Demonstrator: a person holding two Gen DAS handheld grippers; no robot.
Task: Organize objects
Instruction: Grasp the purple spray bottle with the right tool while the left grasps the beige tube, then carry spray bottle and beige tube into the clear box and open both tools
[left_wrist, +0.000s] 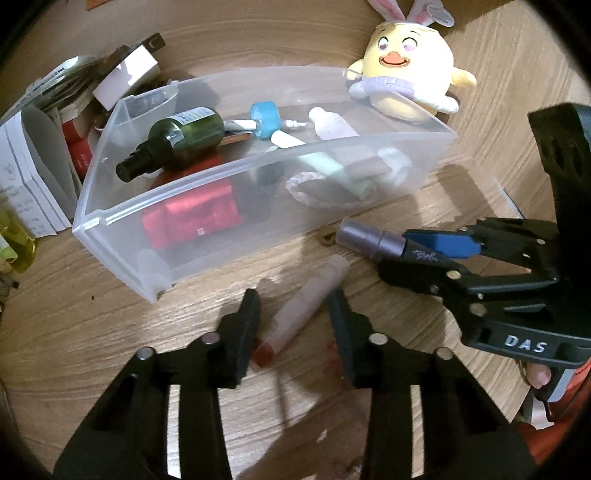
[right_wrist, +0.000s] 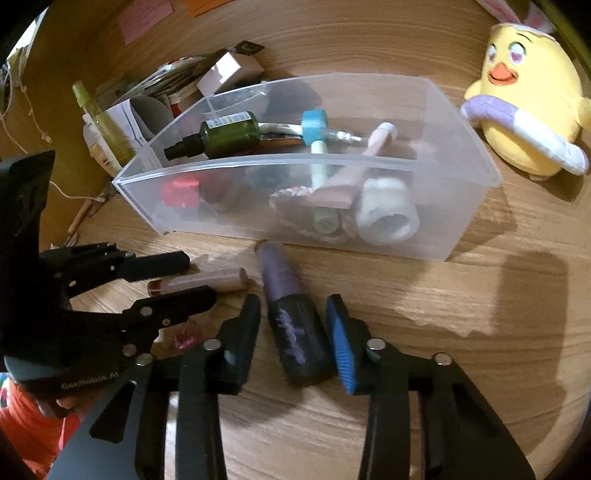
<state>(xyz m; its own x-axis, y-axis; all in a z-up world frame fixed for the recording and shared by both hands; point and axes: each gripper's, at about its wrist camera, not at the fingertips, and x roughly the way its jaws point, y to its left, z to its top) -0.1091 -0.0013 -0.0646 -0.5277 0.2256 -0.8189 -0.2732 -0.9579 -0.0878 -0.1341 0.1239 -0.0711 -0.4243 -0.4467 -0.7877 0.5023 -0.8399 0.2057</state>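
Observation:
A clear plastic bin (left_wrist: 88, 206) (right_wrist: 476, 206) stands on the wooden table, holding a green spray bottle (left_wrist: 184, 129), tubes, a red packet and a white roll. In front of it lie a pink tube with a red end (left_wrist: 314, 295) (right_wrist: 221, 280) and a purple-capped dark bottle (left_wrist: 365, 238) (right_wrist: 280, 280). My left gripper (left_wrist: 293, 295) (right_wrist: 199, 277) is narrowed around the pink tube, which lies slanted between the pads and touches both. To its right, my right gripper (right_wrist: 293, 301) (left_wrist: 397, 251) is shut on the dark body of the purple bottle, cap pointing toward the bin.
A yellow chick plush (left_wrist: 406, 66) (right_wrist: 528, 110) sits behind the bin's right end. Boxes and papers (left_wrist: 37, 155) crowd the left, along with a yellow-green bottle (right_wrist: 99, 114). Bare tabletop (right_wrist: 480, 332) lies right of my right gripper. A person's fingertip (left_wrist: 539, 376) shows on the right gripper's handle.

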